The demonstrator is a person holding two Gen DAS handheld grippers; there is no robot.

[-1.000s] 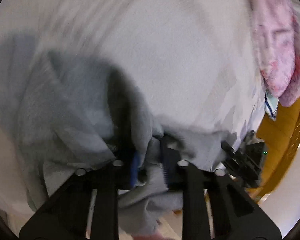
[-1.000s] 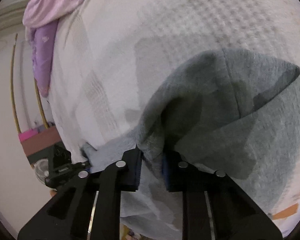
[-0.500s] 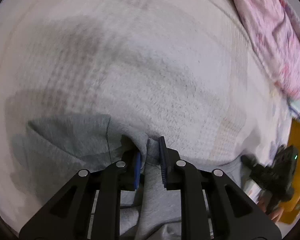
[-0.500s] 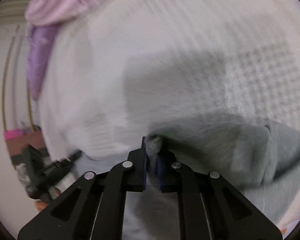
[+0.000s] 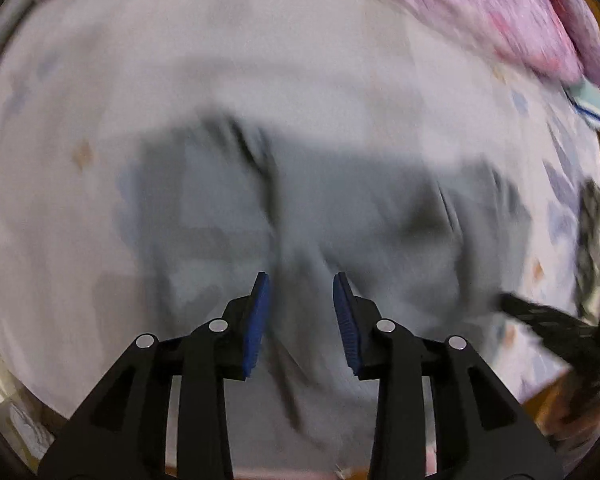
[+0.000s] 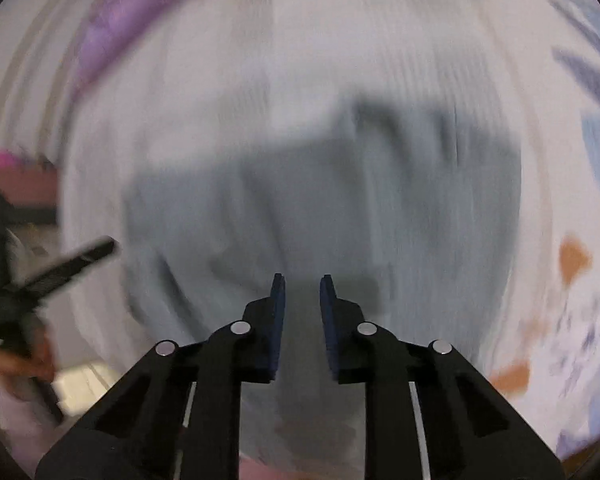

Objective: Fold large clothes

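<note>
1. Left hand-held gripper (image 5: 300, 284): jaws apart, nothing between the blue pads (image 5: 260, 312); it hovers over the grey garment (image 5: 300, 208). Both views are motion-blurred, so fine detail cannot be told.
2. Grey garment lies on the bed (image 5: 80, 100), on a pale patterned sheet, roughly centred in both wrist views. It looks like a compact, partly folded block with a crease (image 5: 260, 168) running down the middle.
3. Handling, as judged: soft knit, limp, light to moderate in weight, not slippery, not fragile. It is expected to sag and drag if lifted from a single point.
4. Hold points, as judged: the two near corners or the near hem, one per gripper, pinched through all layers so the fold is not opened.
5. Edges and room: bare sheet is seen to the left and beyond the garment. Pink bedding (image 5: 520, 20) is bunched at the far right edge, well apart from the garment. The near bed edge sits close below both grippers, so overhang is a risk.
6. Right hand-held gripper (image 6: 302, 284): jaws apart, a narrower gap, nothing held; it is poised over the near part of the garment.
</note>
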